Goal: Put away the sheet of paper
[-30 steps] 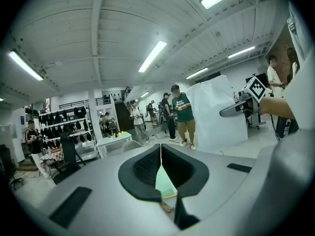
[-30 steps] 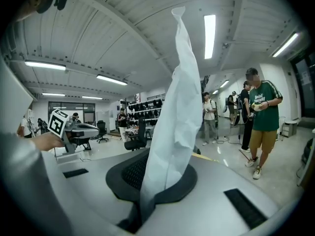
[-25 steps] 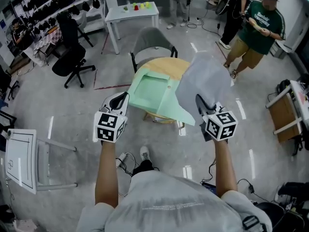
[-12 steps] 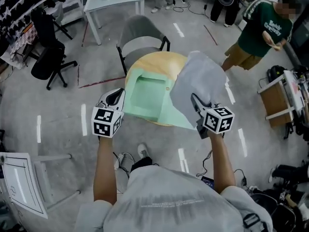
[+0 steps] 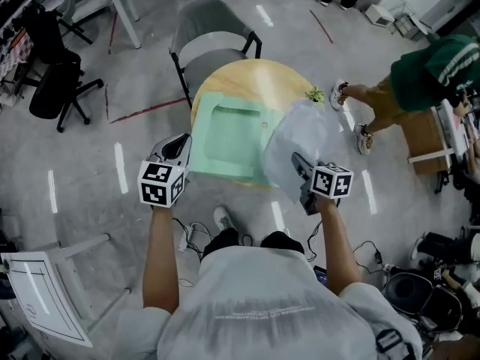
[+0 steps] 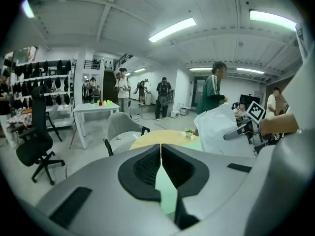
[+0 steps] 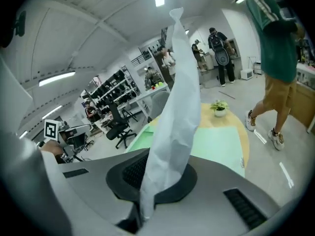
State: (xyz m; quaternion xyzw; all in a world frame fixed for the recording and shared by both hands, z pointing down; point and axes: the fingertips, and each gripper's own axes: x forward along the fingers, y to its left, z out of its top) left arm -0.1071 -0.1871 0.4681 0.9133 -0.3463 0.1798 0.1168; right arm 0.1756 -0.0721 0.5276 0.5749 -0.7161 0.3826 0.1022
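The left gripper [image 5: 178, 148] hangs at the near left edge of the round table [image 5: 255, 77], its jaws pressed together on nothing. That is the first weak point. The green folder [image 5: 229, 133] lies flat on the table just right of it, and nothing pins it or lifts its flap. If the paper is meant to go in there, a push against the folder would likely slide it across the smooth top instead of getting the sheet in.

To the right, the sheet of paper [image 5: 304, 133] hangs in the air above the table's near right side, overlapping the folder's right edge. The right gripper [image 5: 298, 163] is clamped on its near edge only, so most of the sheet stands free and already bows and creases. Fed in at an angle, the loose far edge could catch, buckle or fold over, and a hard tug against a snag might tear it at the jaws or pull it out.

Further right, a small potted plant [image 5: 313, 94] stands at the far right rim, where a sweeping sheet could tip it. A person [image 5: 431, 70] is close beyond.
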